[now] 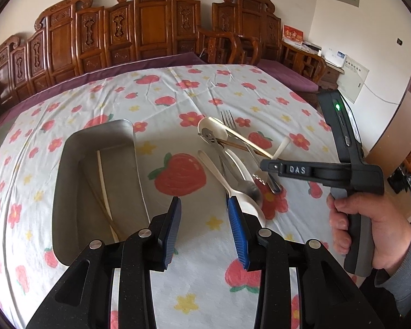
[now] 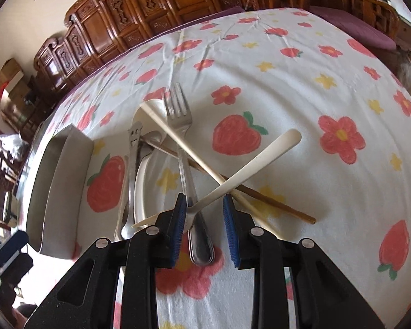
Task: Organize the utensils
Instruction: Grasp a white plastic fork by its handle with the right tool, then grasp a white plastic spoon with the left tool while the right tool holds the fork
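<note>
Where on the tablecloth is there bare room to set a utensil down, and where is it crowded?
Free: the cloth between the metal tray and the utensil pile, around the big strawberry; the wide far stretch of cloth toward the wooden bench. Crowded: the pile itself, where fork, spoons and chopsticks cross, with the right gripper over it.

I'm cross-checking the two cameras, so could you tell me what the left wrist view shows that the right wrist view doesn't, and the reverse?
Only the left wrist view looks into the metal tray, where a cream chopstick lies, and shows the person's hand. Only the right wrist view shows the brown chopstick's full length on the cloth and a cream spoon crossing between its own blue pads. Both show the fork, the utensil pile and the strawberry tablecloth.
</note>
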{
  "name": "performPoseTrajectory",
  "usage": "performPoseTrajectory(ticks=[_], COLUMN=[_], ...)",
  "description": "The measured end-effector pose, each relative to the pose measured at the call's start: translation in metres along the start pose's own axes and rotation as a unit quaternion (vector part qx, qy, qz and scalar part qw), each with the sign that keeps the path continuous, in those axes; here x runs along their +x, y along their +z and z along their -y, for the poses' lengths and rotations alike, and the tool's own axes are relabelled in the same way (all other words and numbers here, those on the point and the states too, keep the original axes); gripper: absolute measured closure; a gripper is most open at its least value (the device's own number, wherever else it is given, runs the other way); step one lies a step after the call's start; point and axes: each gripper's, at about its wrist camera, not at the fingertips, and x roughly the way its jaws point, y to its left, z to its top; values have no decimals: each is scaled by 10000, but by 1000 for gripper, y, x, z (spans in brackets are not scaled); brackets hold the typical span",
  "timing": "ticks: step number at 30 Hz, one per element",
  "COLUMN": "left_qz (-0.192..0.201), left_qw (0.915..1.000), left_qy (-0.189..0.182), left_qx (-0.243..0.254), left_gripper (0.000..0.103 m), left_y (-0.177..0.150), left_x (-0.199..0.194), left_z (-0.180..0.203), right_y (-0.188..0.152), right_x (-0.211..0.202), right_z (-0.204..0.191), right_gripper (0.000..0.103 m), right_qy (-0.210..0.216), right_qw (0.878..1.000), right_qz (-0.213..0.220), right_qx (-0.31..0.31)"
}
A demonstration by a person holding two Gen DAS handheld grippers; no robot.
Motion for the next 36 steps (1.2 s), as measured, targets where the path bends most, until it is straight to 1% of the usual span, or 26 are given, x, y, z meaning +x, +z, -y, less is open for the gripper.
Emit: performPoseTrajectory(ticks=[3,6,7,8,15,20,23,31,32,33,36], left_qz=[-28,-72,-77,-75,-85,-201,-218,-451,-462,-450,-535], left_qw=[10000,10000,10000,10000,9997,9991,9993,9987,9986,9987,9983], left_qy=[-33,-50,-48,-60,-233,-343,-309,-196,-201,-195,-140], left_qx=[-4,1,5,8,-49,-126,-52,-122,-149,-169,-190], left_gripper=[69,69,69,69,69,69,69,69,68,61,59], left_y=[-2,-3,-4,-4,-6,-6,-5,-2,-2,-2,-3], left_x=[3,7,8,8,16,33,43,77,80,81,89], left_z=[3,5,6,7,12,20,28,31,31,30,29], right_y=[3,5,5,5,0,-11,-20,-39,-40,-41,-45], right_x=[1,2,2,2,-10,-40,-54,-75,-76,-76,-76], right_z=[7,13,14,16,17,9,8,10,11,12,13], right_gripper=[77,84,91,95,96,96,96,96,96,96,96], right_qy=[97,155,152,160,141,68,69,115,124,132,164], right_qw=[9996,9990,9988,9987,9996,9994,9984,9956,9954,9953,9950], right_qz=[35,36,14,-21,-19,122,147,156,148,138,108], right_qx=[255,428,466,485,260,-305,-547,-913,-941,-954,-975])
